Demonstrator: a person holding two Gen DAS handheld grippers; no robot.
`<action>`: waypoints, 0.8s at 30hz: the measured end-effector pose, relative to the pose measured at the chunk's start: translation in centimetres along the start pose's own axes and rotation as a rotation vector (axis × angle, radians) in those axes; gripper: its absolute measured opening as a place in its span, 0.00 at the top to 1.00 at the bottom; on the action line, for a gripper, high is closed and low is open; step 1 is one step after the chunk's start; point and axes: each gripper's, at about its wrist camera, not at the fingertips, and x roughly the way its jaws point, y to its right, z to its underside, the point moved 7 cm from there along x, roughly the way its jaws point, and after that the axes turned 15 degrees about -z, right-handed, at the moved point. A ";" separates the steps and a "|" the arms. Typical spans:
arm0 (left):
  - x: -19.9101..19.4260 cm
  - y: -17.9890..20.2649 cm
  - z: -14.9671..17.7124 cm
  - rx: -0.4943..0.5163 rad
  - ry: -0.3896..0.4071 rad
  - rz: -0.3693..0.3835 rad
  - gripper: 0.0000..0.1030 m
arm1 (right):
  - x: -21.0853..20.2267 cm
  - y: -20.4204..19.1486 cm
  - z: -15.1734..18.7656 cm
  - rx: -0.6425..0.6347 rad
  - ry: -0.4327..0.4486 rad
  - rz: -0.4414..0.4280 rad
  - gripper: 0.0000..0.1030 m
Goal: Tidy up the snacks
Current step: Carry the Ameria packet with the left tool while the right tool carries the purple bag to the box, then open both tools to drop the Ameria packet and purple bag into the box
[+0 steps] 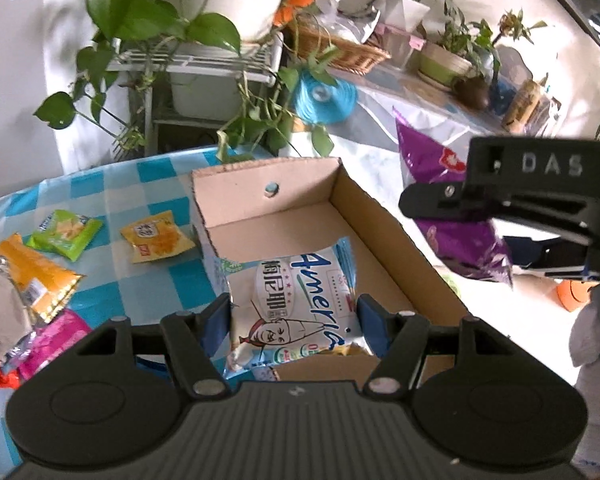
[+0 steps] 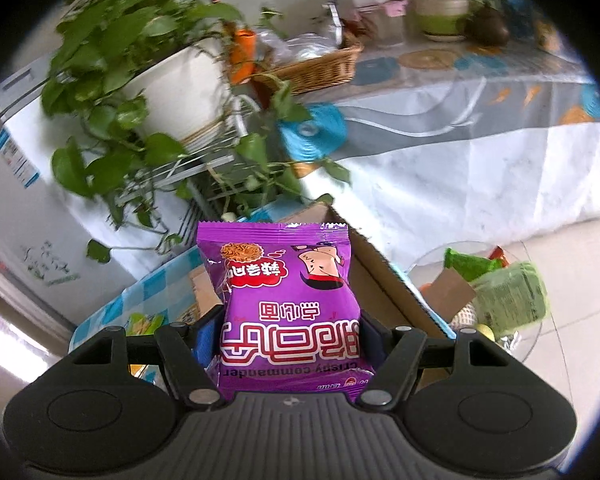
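Observation:
My left gripper [image 1: 294, 322] is shut on a white and blue snack bag [image 1: 296, 300], held over the near end of an open cardboard box [image 1: 384, 232] on the blue checked tablecloth [image 1: 132, 196]. My right gripper [image 2: 288, 338] is shut on a purple snack bag [image 2: 284, 292], held in the air to the right of the box. In the left wrist view, that purple snack bag [image 1: 440, 184] and the right gripper's black body show at the right, above the box's right wall [image 2: 384, 280]. The box floor is bare.
Loose snacks lie left of the box: a green packet [image 1: 66, 232], a yellow packet [image 1: 156, 242], an orange bag [image 1: 36, 276], a silver packet [image 1: 2, 316] and a pink one [image 1: 52, 340]. Leafy plants [image 1: 140, 28] on a white rack stand behind. A glass side table [image 2: 496, 292] holds more packets.

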 end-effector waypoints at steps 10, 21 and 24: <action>2.4 1.6 0.0 0.031 -0.045 -0.002 0.35 | 1.1 1.5 0.7 0.075 -0.049 0.040 0.27; 3.2 2.9 -0.4 0.086 -0.040 -0.020 0.29 | 2.0 3.3 1.1 0.159 -0.062 0.096 0.27; 3.0 3.0 -0.4 0.109 -0.030 -0.032 0.26 | 1.8 3.6 1.0 0.186 -0.046 0.101 0.23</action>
